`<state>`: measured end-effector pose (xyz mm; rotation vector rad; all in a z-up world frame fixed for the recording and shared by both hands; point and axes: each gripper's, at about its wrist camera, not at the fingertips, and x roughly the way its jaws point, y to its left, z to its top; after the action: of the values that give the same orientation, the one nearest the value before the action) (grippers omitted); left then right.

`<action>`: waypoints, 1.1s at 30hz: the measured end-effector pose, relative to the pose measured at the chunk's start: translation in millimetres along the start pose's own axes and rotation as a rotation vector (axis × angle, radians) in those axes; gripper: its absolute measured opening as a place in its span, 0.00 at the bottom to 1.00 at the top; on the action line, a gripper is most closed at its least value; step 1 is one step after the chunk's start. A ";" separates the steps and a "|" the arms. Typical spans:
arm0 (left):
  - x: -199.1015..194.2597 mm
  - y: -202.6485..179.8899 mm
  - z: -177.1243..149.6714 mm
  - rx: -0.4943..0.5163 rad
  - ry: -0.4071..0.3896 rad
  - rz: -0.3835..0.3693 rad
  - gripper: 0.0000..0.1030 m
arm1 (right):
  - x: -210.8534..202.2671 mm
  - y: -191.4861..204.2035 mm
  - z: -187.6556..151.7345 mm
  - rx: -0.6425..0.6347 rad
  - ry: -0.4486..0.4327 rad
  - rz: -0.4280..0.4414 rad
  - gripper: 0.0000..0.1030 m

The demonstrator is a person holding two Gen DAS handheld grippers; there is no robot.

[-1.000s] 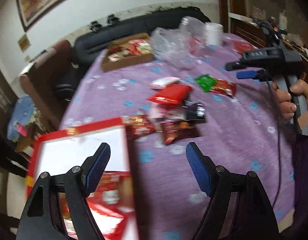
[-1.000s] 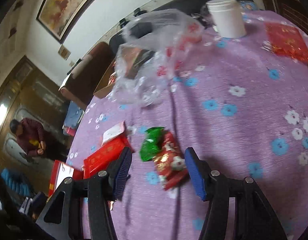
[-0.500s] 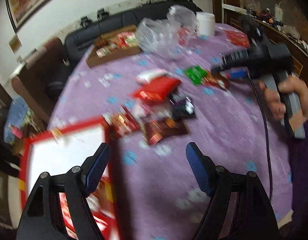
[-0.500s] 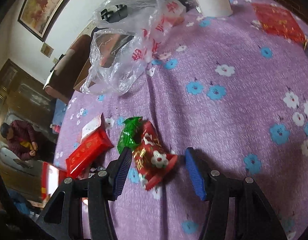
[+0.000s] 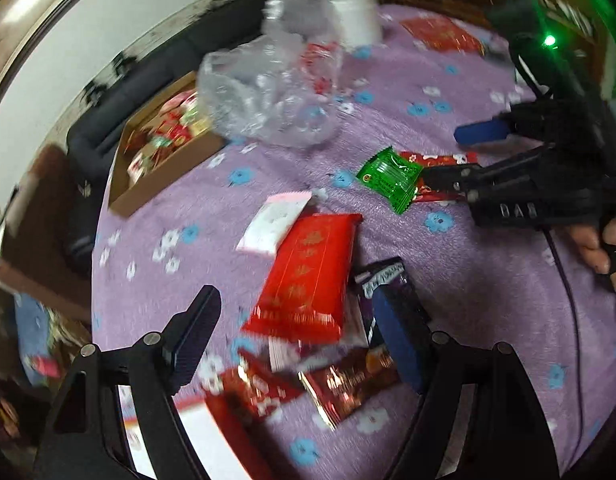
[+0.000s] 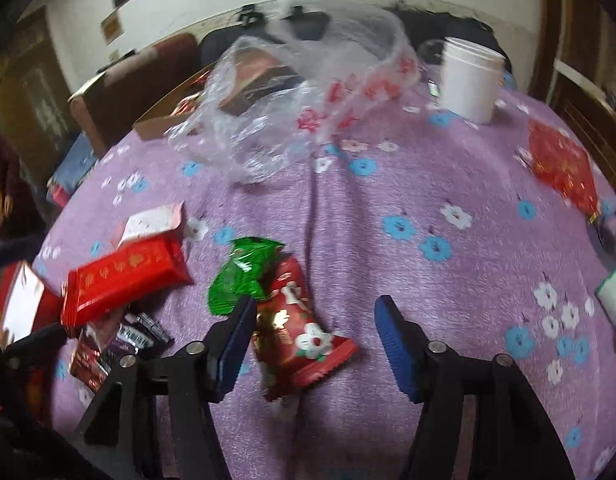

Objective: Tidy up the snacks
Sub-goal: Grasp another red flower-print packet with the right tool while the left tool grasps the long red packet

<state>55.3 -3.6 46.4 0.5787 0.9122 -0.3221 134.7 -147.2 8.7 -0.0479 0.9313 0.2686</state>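
Blue-padded black fingers of the right gripper (image 6: pixel 311 344) stand wide apart at the bottom of the right wrist view, jaws open, with the red flower-printed snack packet (image 6: pixel 298 336) lying flat on the purple floral tablecloth (image 6: pixel 427 184) between them, close against the left finger. Touching that packet's far end, a crinkled green foil packet (image 6: pixel 242 274) sits just above centre-left. In the left wrist view, the left gripper (image 5: pixel 298 336) is likewise open at the bottom of the frame, its fingers flanking a heap of wrappers: a shiny brown-red packet (image 5: pixel 343 384), a dark purple packet (image 5: pixel 383 280) and, on top, a large flat red packet with gold print (image 5: pixel 308 276). Just beyond lies a small pink-and-white sachet (image 5: pixel 274 222). Farther up, a crumpled clear plastic bag (image 5: pixel 276 92) sits mid-frame, a brown cardboard box of snacks (image 5: pixel 164 168) to its left and a white plastic jar (image 5: pixel 357 20) at the top.
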 end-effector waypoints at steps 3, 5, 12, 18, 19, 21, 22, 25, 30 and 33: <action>13.9 -3.5 9.1 0.040 0.026 -0.013 0.76 | 4.5 12.7 0.2 -0.080 -0.015 -0.065 0.63; 26.1 -3.0 12.3 0.036 0.059 -0.036 0.76 | 6.5 16.2 -1.8 -0.097 -0.020 -0.089 0.62; 42.6 11.4 11.0 -0.093 0.072 -0.150 0.56 | 11.3 6.4 -5.8 -0.035 0.053 -0.033 0.38; 34.7 11.1 4.0 -0.153 0.043 -0.142 0.43 | 7.3 -12.7 -4.7 0.076 0.087 0.075 0.37; 30.1 9.8 1.8 -0.162 0.027 -0.149 0.39 | 5.7 -17.8 -4.4 0.104 0.091 0.107 0.37; 18.2 5.9 -2.5 -0.177 -0.006 -0.156 0.36 | 3.9 -29.5 -4.6 0.170 0.106 0.178 0.37; 12.8 4.1 -4.5 -0.184 -0.020 -0.158 0.34 | 3.6 -34.2 -4.8 0.196 0.113 0.206 0.37; -5.5 2.0 -11.4 -0.209 -0.066 -0.177 0.26 | 2.4 -44.4 -5.1 0.253 0.122 0.297 0.37; -25.7 -1.1 -25.4 -0.239 -0.106 -0.218 0.19 | -2.7 -46.8 -3.2 0.283 0.122 0.439 0.36; -22.9 -6.5 -26.1 -0.209 -0.101 -0.170 0.19 | -3.7 -44.1 -1.5 0.288 0.124 0.479 0.36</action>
<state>21.9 7.2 50.5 0.2910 0.8861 -0.3997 142.4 -190.7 7.5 0.4331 1.0902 0.5762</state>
